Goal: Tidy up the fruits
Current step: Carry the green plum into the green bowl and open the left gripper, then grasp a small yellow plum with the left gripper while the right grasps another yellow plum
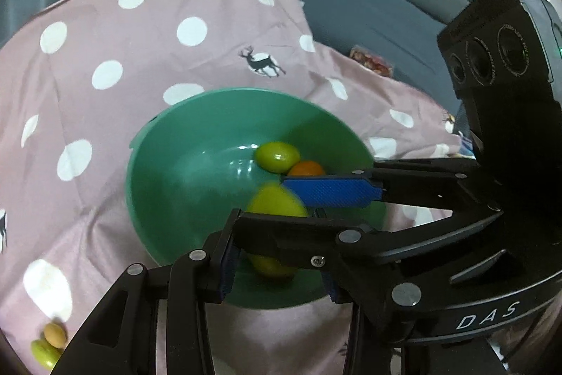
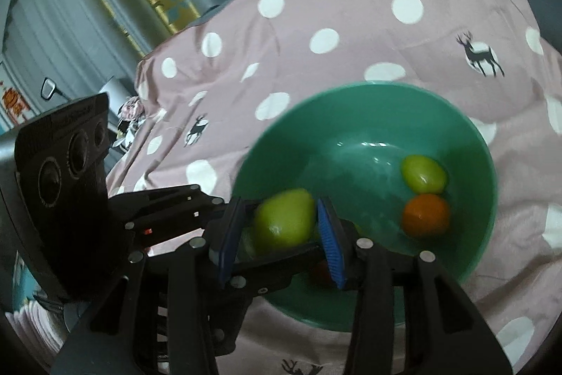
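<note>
1. Closest, the right gripper pinches a green fruit over the near rim of the teal bowl.
2. Left gripper crosses beside it. A yellow-green shape shows between its pads, but whether they press on it I cannot tell.
3. Probably the step is dropping fruit in. Lower it onto the bowl's bare floor before letting go, and keep the crossed fingers from snagging.
4. One bowl on the spotted cloth.
5. Two fruits lie by the bowl's right wall: one lime-green fruit and one orange fruit.
6. Two more wait at the cloth's near left corner: a tan fruit and a small green fruit.
</note>
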